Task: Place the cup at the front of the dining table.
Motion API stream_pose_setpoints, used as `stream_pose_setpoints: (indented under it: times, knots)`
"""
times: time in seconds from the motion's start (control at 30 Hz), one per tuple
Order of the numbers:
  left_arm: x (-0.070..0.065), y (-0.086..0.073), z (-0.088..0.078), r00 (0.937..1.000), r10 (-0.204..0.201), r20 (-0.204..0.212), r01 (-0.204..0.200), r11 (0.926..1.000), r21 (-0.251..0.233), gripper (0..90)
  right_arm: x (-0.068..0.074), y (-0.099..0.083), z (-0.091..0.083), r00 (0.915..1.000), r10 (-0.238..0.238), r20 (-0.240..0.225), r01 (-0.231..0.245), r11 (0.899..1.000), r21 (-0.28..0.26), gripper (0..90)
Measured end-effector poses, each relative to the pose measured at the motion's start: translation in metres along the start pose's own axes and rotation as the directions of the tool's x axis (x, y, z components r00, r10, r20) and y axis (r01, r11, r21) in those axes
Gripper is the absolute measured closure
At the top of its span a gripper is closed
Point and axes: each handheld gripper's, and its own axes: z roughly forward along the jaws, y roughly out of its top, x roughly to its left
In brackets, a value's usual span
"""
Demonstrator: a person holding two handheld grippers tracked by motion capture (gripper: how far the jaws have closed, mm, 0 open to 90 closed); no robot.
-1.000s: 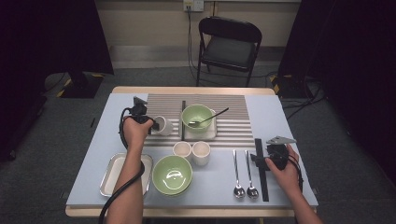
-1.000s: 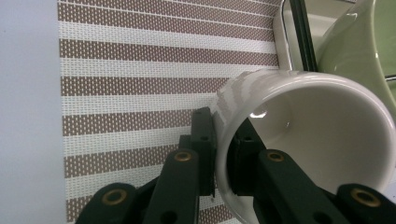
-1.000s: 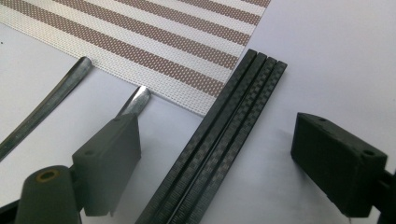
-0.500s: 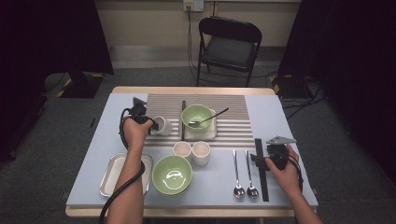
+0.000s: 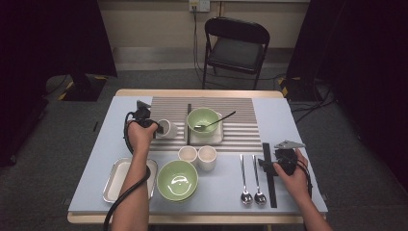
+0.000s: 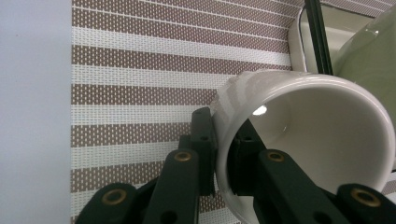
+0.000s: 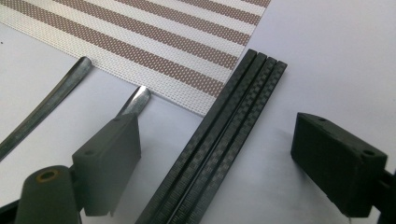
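The left gripper (image 6: 224, 161) pinches the cup (image 6: 308, 154) by its wall, one jaw inside the rim, one outside. The cup lies tipped toward the camera over the striped mat (image 6: 140, 70), just left of the green bowl (image 5: 202, 119) on its white plate (image 5: 219, 137). Glazed ceramic: stiff, smooth, likely slippery and chip-prone, moderately heavy for a rim pinch, so a deeper bite on the wall seems safer. The right gripper (image 7: 215, 163) stands open, straddling black chopsticks (image 7: 219, 135) without touching; these look light, rigid and best taken mid-length.
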Motion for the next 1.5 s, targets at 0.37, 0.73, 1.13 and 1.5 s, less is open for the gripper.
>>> stream_pose_setpoints:
  times: [0.37,0.73,1.13,1.5]
  knots:
    - [-0.0004,0.0000,0.0010,0.9999,-0.013,-0.008,0.012,0.9997,-0.022,82.7,0.0000,0.0000,0.0000,1.0000,0.000,0.000,0.000,1.000,0.000,14.9]
    - [-0.0042,0.0010,0.0026,0.9997,-0.013,-0.022,0.012,0.9990,-0.043,82.5,-0.0001,0.0000,0.0000,1.0000,-0.001,0.000,0.001,1.000,0.000,14.9]
    - [-0.0062,-0.0004,0.0022,0.9996,-0.013,-0.025,0.011,0.9985,-0.054,81.9,0.0001,0.0000,0.0000,1.0000,0.000,0.000,0.000,1.000,0.000,14.9]
    - [-0.0084,0.0007,0.0011,0.9993,-0.001,-0.038,-0.001,0.9981,-0.061,81.0,0.0001,0.0000,0.0000,1.0000,0.000,0.000,0.000,1.000,0.000,14.9]
